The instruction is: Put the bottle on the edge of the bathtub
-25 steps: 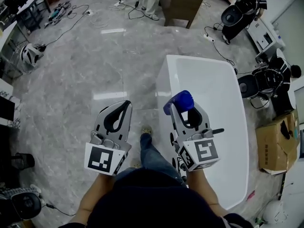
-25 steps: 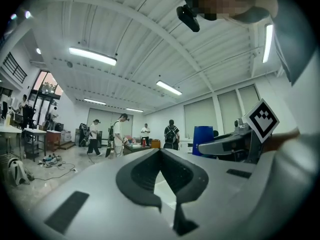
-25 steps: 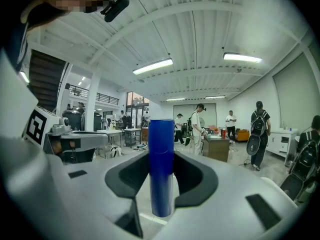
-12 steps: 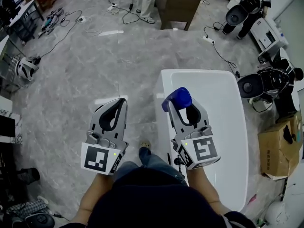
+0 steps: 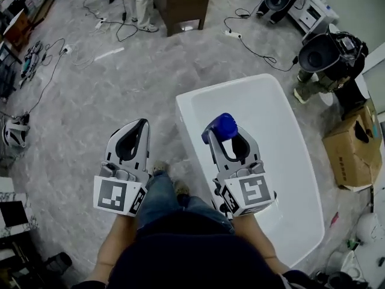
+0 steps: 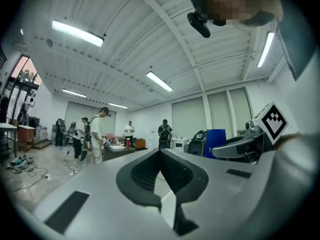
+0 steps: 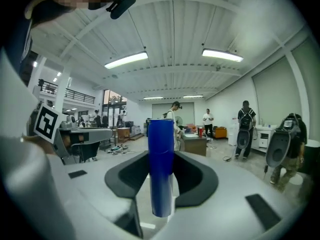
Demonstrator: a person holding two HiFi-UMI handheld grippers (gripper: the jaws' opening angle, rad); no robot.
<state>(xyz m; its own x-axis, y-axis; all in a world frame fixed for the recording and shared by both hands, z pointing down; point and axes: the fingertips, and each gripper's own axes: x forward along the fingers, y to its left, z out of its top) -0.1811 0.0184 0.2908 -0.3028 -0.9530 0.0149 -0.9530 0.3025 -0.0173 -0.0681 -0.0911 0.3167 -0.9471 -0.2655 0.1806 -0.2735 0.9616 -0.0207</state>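
Note:
A blue bottle (image 5: 220,126) (image 7: 161,164) stands clamped upright between the jaws of my right gripper (image 5: 224,138), shut on it. In the head view it hangs above the near left part of the white bathtub (image 5: 301,179), just inside the tub's left rim (image 5: 185,120). My left gripper (image 5: 133,138) is held level to the left of the tub, over the grey floor. Its jaws are shut with nothing between them (image 6: 161,184). The left gripper view also catches the blue bottle (image 6: 216,143) at the right.
A person's legs and shoes (image 5: 161,172) stand between the grippers, beside the tub. Cardboard boxes (image 5: 350,150) lie right of the tub. A brown cabinet (image 5: 180,3), cables (image 5: 252,48), camera rigs (image 5: 325,52) and several people stand farther off.
The view has swung, so the tub now sits lower and more central. Both grippers kept their pose, and the right one still carries the bottle, now above the tub's inner left side.

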